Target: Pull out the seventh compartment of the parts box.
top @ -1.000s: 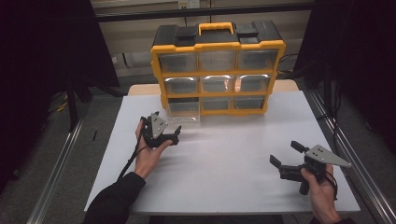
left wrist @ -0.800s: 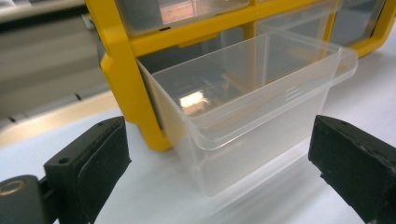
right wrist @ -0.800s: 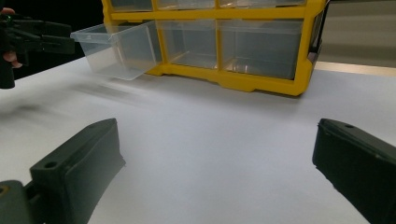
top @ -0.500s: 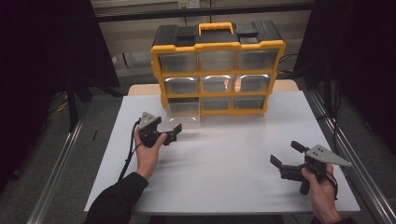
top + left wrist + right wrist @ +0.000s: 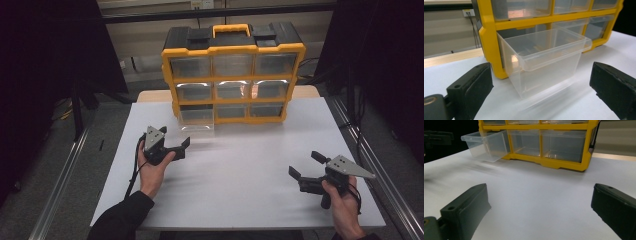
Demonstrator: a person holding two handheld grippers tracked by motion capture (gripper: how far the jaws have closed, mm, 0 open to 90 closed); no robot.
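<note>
A yellow-framed plastic organiser cabinet with a black top, a yellow carry handle and three rows of three clear drawers stands at the twelve o'clock end of the white table top, its front facing the person. Eight of the drawers sit flush in the frame; glare on their fronts hides whatever they may hold, so I cannot tell their contents. The clear plastic bottom-left drawer is pulled partway out, its base resting on the table and its back still inside the frame; in the left gripper view it looks empty, though the far corner is hidden by the frame. The left black two-jaw gripper, held in the person's left hand with a dark sleeve behind it, sits at about nine o'clock on the table, pointing toward one o'clock at the pulled-out drawer; its jaws are spread wide with nothing between them, near the drawer's front lip but apart from it. The right black gripper with a grey three-cornered plate is held in the right hand at about four o'clock, well apart from the cabinet, aimed toward ten o'clock across bare table; its jaws are likewise released and hold nothing
</note>
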